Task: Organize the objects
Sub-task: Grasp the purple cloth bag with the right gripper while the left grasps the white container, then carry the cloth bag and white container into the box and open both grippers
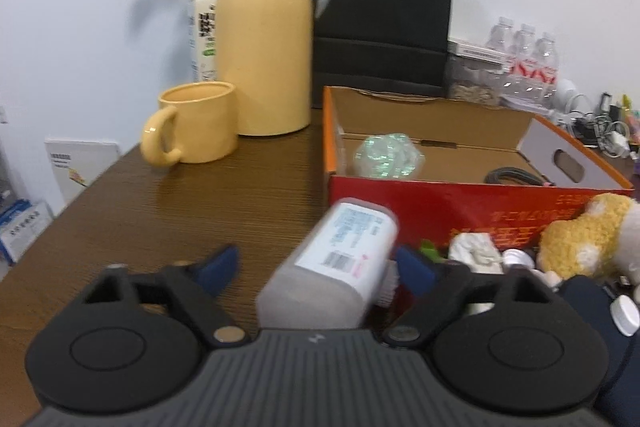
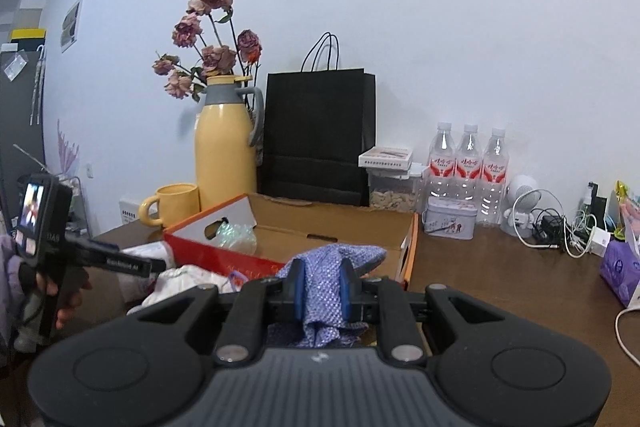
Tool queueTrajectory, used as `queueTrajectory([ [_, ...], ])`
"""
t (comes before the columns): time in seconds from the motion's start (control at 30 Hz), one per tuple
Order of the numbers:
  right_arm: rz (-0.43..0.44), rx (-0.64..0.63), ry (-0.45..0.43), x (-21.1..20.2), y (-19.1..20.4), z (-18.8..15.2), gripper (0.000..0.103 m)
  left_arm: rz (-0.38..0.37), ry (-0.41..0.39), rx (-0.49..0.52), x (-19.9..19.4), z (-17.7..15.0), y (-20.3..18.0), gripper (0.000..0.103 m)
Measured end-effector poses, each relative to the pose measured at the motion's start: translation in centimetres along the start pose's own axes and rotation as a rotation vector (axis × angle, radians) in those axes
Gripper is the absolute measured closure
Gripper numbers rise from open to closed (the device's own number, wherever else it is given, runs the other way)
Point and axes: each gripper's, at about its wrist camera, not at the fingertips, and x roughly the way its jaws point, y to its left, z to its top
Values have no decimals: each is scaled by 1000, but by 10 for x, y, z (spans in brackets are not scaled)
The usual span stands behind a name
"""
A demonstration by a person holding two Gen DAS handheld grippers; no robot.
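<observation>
Brown table, left tool spread around labelled bottle — right tool pinching purple cloth.

One tall yellow thermos jug with a grey collar and handle stands by one yellow ceramic mug. There is one black paper carrier bag with cord handles, one open orange-and-red cardboard box, and three clear plastic water bottles with red labels. One bunch of dried pink roses counts about seven blooms. One small pale tin with a picture on its side, one white labelled bottle, one yellow plush toy and one purple dotted cloth complete the count.
</observation>
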Motion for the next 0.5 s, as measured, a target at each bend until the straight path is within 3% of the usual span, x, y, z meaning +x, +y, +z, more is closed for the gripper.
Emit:
queueTrajectory([
  [0.03, 1, -3, -3, 3, 0, 3, 87, -22, 6, -6, 1, -1, 0, 47],
  [0.07, 2, -5, -8, 5, 1, 5, 87, -39, 19, -19, 3, -1, 2, 57],
  [0.27, 17, -14, -11, 24, 7, 14, 87, -42, -23, -56, -11, -1, 8, 59],
  [0.5, 24, -9, -2, 49, 6, 19, 87, -58, -172, -84, -45, 25, 4, 59],
])
